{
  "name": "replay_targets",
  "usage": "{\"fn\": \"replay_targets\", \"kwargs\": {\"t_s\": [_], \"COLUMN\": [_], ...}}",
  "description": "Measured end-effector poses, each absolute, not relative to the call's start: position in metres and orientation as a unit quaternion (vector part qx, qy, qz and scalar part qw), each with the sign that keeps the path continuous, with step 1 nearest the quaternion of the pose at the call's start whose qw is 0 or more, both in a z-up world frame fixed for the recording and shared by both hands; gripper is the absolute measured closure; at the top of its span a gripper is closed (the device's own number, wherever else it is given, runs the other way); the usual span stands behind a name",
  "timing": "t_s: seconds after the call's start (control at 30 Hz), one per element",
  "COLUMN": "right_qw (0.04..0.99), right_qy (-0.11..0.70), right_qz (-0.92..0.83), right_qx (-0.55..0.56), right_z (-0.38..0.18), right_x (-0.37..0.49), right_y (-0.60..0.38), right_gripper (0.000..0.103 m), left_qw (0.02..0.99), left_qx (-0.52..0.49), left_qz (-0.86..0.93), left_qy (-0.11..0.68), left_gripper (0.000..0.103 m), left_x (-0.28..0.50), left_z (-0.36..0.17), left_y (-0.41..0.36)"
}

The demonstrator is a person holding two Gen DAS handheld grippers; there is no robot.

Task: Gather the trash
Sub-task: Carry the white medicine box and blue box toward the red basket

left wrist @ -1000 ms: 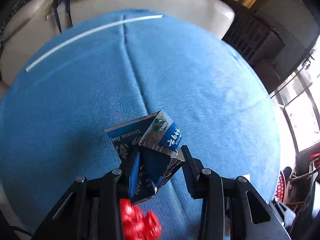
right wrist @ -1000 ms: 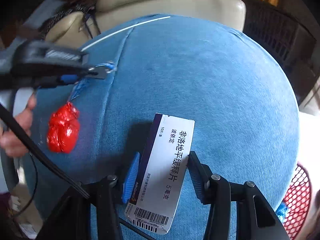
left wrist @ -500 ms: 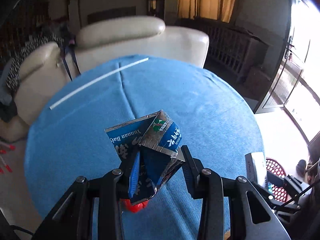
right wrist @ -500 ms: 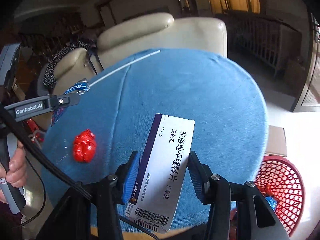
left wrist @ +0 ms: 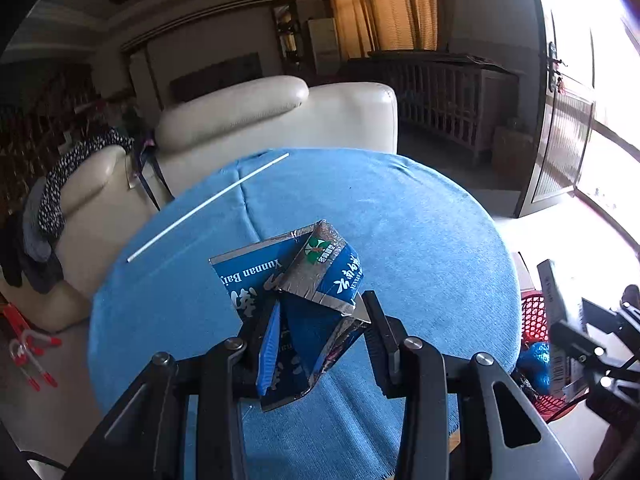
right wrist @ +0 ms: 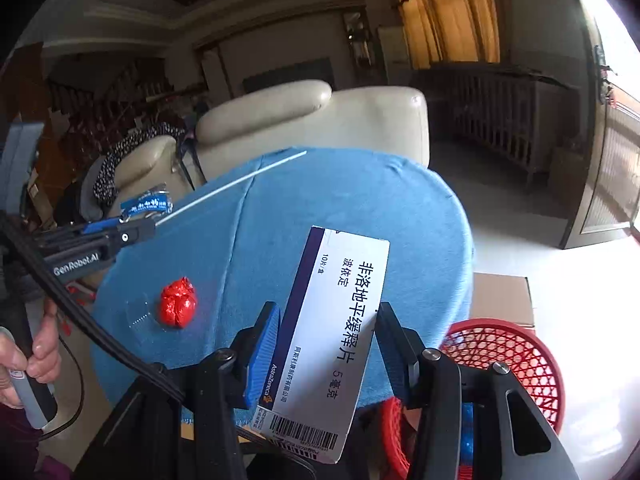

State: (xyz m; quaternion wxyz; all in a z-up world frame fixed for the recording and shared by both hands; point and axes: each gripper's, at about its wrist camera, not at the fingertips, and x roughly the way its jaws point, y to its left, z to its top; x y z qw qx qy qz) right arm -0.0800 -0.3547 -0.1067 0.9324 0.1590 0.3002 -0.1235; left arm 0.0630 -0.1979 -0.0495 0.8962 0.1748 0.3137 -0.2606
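Note:
My left gripper (left wrist: pixel 320 340) is shut on a crumpled blue and silver carton (left wrist: pixel 296 292) and holds it above the round blue table (left wrist: pixel 400 220). It also shows in the right wrist view (right wrist: pixel 132 228) with the carton (right wrist: pixel 146 205). My right gripper (right wrist: pixel 324 344) is shut on a white medicine box (right wrist: pixel 334 332), held above the table's right edge near a red mesh basket (right wrist: pixel 516 356). The box also shows in the left wrist view (left wrist: pixel 554 320), over the basket (left wrist: pixel 534 316). A red crumpled wrapper (right wrist: pixel 178 302) lies on the table.
A white straw (left wrist: pixel 208 208) lies at the table's far left. A cream sofa (left wrist: pixel 260 120) stands behind the table. A cardboard box (right wrist: pixel 504 296) sits on the floor beside the basket, which holds blue trash (left wrist: pixel 534 364).
Both grippers have lifted up and drawn back from the table with their items. The right gripper has moved toward the red basket. The red wrapper stays on the table.

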Motion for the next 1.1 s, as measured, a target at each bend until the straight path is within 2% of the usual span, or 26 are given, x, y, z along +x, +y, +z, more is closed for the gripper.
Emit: {"fn": "replay_targets", "kwargs": {"t_s": [1.1], "right_qw": [0.923], "right_qy": [0.251], "right_qz": [-0.177], "right_qx": [0.230], "right_z": [-0.116], "right_x": [-0.162], "right_y": [-0.396], "right_gripper": [0.051], "left_qw": [0.867], "left_qx": [0.260], "left_qz": [-0.314], "left_qy": [0.286], "left_gripper": [0.062], "left_x": [-0.010], "left_z": [-0.067], "left_y": [-0.257]}}
